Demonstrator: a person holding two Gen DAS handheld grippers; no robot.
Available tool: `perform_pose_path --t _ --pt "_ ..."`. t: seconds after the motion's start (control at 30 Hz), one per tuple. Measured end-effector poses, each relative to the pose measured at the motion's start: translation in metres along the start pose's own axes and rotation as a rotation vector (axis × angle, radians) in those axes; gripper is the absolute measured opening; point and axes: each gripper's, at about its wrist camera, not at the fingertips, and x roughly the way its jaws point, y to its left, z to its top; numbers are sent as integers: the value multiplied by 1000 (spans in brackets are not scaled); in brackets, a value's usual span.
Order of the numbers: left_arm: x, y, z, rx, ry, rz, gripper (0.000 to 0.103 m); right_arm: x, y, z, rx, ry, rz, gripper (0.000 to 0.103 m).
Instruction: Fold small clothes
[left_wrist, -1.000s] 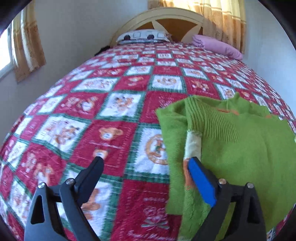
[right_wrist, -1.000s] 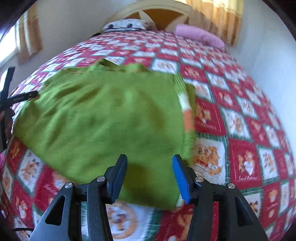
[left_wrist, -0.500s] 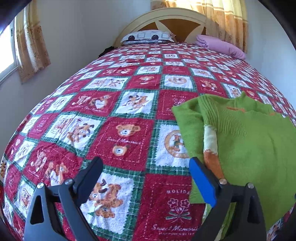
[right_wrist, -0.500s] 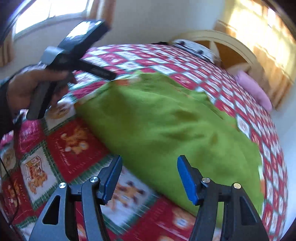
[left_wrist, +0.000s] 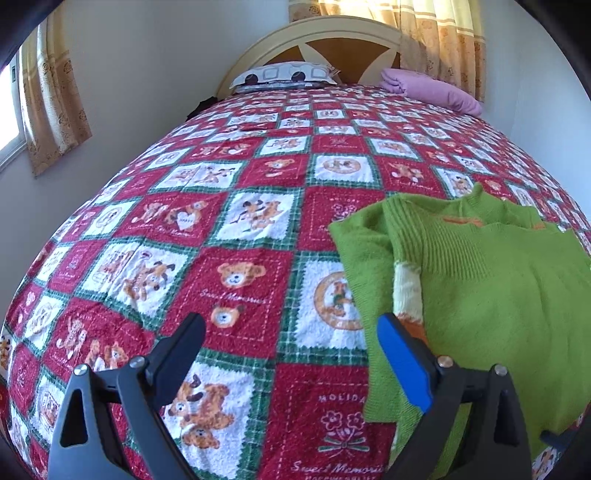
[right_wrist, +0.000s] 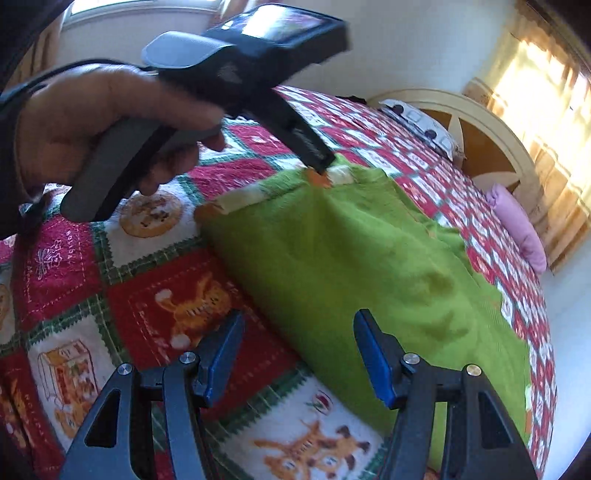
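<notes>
The right gripper (right_wrist: 299, 350) hovers with its jaws spread; they have just been opening, and nothing is pinched between them, only the near edge of the green sweater (right_wrist: 354, 273) and the quilt below. The sweater lies folded on the red, white and green patchwork quilt (right_wrist: 155, 295), running away toward the headboard (right_wrist: 476, 129).

The left gripper (left_wrist: 291, 350) is also spread wide and grips nothing. Seen from the right wrist, one finger tip comes down at the sweater's orange-and-cream trimmed edge (contact cannot be judged), the person's left hand (right_wrist: 96, 125) wrapped round the handle. From the left wrist, the blue pad (left_wrist: 402, 362) overlaps the sweater's left edge, and the ribbed part (left_wrist: 436, 240) lies on top. Farther off, a patterned pillow (left_wrist: 284, 74) and a purple pillow (left_wrist: 432, 90) sit by the headboard.
</notes>
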Motion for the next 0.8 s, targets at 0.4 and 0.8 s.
perform_pose_path --t 0.4,0.8 --pt "6 -12 14 8 -9 -69 97 9 20 21 -61 -42 -56 62" --pt "31 -15 22 -50 65 -210 97 18 34 34 -74 -62 -108 62"
